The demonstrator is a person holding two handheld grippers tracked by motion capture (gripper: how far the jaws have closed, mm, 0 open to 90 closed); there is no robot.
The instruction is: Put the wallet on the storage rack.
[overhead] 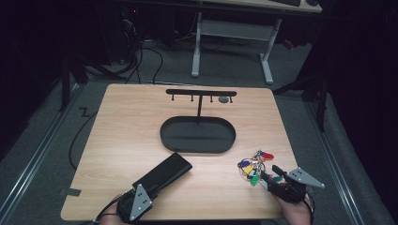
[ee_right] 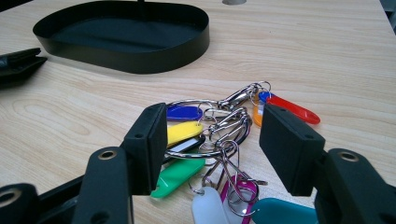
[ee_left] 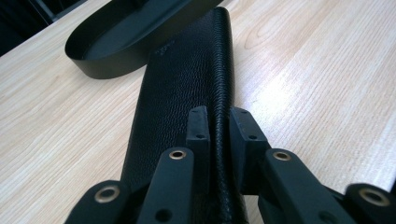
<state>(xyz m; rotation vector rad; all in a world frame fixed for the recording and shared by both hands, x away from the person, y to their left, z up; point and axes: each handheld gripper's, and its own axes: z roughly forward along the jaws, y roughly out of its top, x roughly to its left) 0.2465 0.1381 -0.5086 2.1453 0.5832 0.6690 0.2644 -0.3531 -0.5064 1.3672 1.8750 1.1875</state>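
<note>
Clamped on the near end of a black leather case (ee_left: 187, 88), the left gripper (ee_left: 223, 128) has both pads pressed against the case's raised long edge, one on each side of the seam. Across the table, the right gripper (ee_right: 212, 144) holds its jaws apart, straddling a bunch of keys (ee_right: 210, 135) with coloured plastic tags; in the right gripper view neither pad presses the rings, though the tags lie close by the left pad. The case lies low over the wooden table (overhead: 126, 131), its long axis running from the left gripper (overhead: 141, 199) near the table's near edge up and rightward, and its far end points at the black oval tray (overhead: 198, 136) and stops just short of the tray's rim. The keys (overhead: 253, 166) lie on the table to the right of the tray, near the right edge, just ahead of the right gripper (overhead: 270, 176). Bare wood lies open between the case and the keys, and also to the left of the case. A black T-shaped hook stand (overhead: 201, 93) rises from the tray's far side.
</note>
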